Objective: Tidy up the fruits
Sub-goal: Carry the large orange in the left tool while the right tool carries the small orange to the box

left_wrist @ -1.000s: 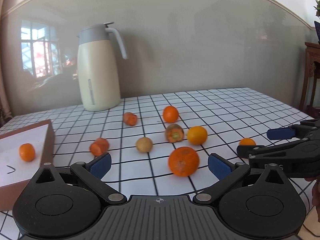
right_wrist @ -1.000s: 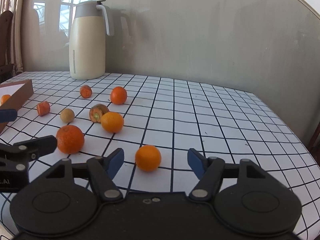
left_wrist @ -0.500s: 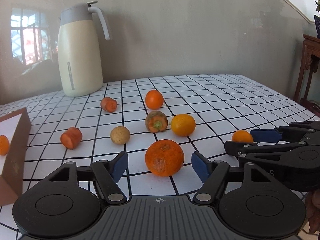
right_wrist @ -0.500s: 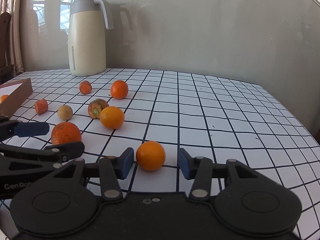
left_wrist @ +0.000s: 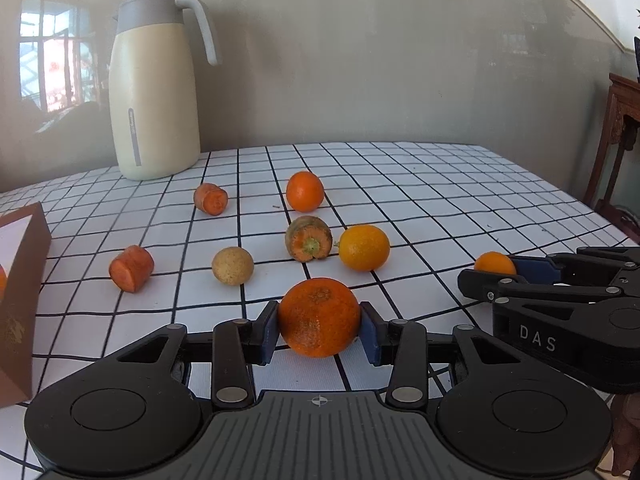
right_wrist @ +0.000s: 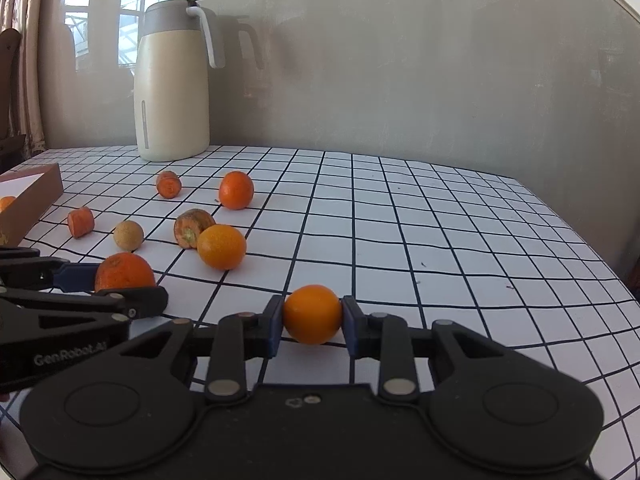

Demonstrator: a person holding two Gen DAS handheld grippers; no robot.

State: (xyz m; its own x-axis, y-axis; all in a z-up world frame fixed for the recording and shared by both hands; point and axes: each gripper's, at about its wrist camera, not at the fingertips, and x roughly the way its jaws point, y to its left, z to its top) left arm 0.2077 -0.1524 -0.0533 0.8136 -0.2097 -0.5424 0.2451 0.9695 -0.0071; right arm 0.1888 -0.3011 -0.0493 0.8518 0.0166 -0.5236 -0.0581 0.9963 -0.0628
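Note:
A large, rough-skinned orange (left_wrist: 319, 316) rests on the checked tablecloth between the blue pads of my left gripper (left_wrist: 319, 330). The jaws are closing and both pads touch its sides. My right gripper (right_wrist: 312, 320) is shut on a small smooth orange (right_wrist: 313, 314), also on the cloth. In the left wrist view the right gripper (left_wrist: 496, 276) lies to the right with that small orange (left_wrist: 494, 263) peeking out. In the right wrist view the left gripper (right_wrist: 120, 284) lies to the left around the large orange (right_wrist: 124, 270).
Beyond lie two more oranges (left_wrist: 305, 191) (left_wrist: 364, 248), a tan round fruit (left_wrist: 232, 265) and three carrot pieces (left_wrist: 132, 268) (left_wrist: 211, 199) (left_wrist: 309, 238). A brown box (right_wrist: 36, 196) holding an orange stands at the left. A cream jug (left_wrist: 154, 92) stands at the back.
Both grippers have closed from wide open onto their oranges. The left gripper moved forward until the large orange sat between its pads. The right gripper stayed in place.

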